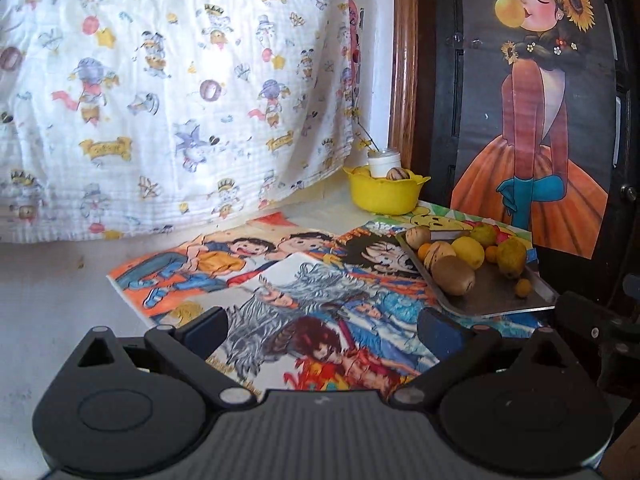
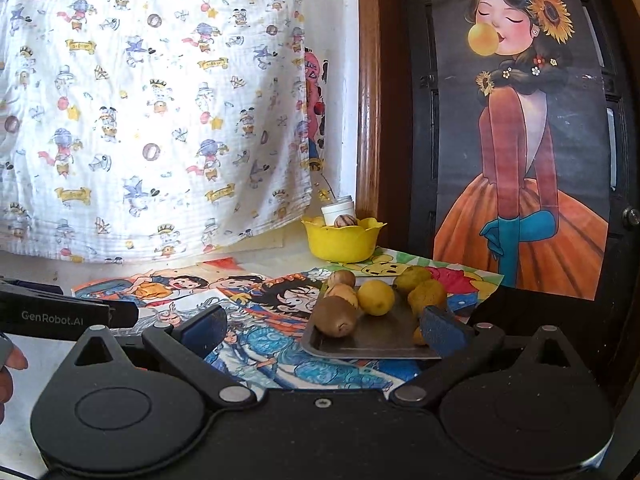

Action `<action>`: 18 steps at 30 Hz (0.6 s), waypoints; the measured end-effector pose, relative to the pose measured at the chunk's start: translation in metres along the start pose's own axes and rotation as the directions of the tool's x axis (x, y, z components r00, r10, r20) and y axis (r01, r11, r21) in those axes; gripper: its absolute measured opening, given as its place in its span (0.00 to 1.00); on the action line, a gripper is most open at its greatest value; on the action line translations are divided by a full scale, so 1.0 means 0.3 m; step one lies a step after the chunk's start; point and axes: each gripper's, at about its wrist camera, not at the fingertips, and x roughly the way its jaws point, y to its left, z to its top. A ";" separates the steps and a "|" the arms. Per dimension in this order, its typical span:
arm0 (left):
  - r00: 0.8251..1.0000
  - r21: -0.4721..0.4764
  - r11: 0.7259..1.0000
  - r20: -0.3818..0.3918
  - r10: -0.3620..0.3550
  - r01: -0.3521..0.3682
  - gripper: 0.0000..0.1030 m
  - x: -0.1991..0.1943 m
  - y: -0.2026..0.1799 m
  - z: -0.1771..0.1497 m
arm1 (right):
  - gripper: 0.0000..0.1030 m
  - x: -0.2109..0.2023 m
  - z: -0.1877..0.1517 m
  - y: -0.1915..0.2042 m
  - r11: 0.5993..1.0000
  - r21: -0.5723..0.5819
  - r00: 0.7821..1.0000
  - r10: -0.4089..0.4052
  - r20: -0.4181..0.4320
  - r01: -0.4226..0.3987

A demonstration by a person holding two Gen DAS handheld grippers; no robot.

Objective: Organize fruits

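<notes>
Both the left gripper [image 1: 322, 326] and right gripper [image 2: 322, 326] gape wide, empty; fruits on metal tray [image 2: 376, 342], centre-right: kiwi [image 2: 335, 317] likely soft, light (rolls easily), best pinched gently across its middle; yellow bowl [image 2: 340, 242] beyond.

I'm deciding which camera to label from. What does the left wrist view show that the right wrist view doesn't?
Only the left wrist view shows the small orange fruits in the open on the metal tray. Only the right wrist view shows the left gripper from the side. Both show the kiwi, lemon and yellow bowl.
</notes>
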 end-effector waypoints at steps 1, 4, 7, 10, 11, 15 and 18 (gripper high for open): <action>1.000 0.002 1.000 -0.001 -0.001 0.001 1.00 -0.005 0.004 -0.008 | 0.99 -0.004 -0.005 0.002 1.000 0.000 1.000 -0.001 0.001 0.001; 1.000 0.016 1.000 0.001 -0.002 0.002 1.00 -0.020 0.012 -0.027 | 0.99 -0.013 -0.018 0.009 1.000 0.005 1.000 -0.002 0.002 0.002; 1.000 0.032 0.999 -0.003 0.002 -0.002 1.00 -0.029 0.018 -0.043 | 0.99 -0.016 -0.030 0.017 1.000 0.004 1.000 -0.004 -0.002 0.004; 1.000 0.033 0.999 -0.006 0.004 -0.004 1.00 -0.034 0.026 -0.053 | 0.99 -0.023 -0.042 0.024 1.000 0.000 1.000 0.001 -0.002 -0.001; 1.000 0.033 0.999 -0.007 0.005 -0.005 1.00 -0.035 0.027 -0.055 | 0.99 -0.024 -0.046 0.026 1.000 -0.002 1.000 0.002 -0.002 -0.002; 1.000 0.035 0.999 -0.010 0.007 -0.007 1.00 -0.039 0.029 -0.062 | 0.99 -0.024 -0.053 0.030 1.000 -0.003 1.000 0.003 -0.010 -0.003; 1.000 0.040 0.999 -0.012 0.005 -0.005 1.00 -0.041 0.028 -0.067 | 0.99 -0.024 -0.058 0.029 1.000 -0.002 1.000 0.004 -0.013 -0.004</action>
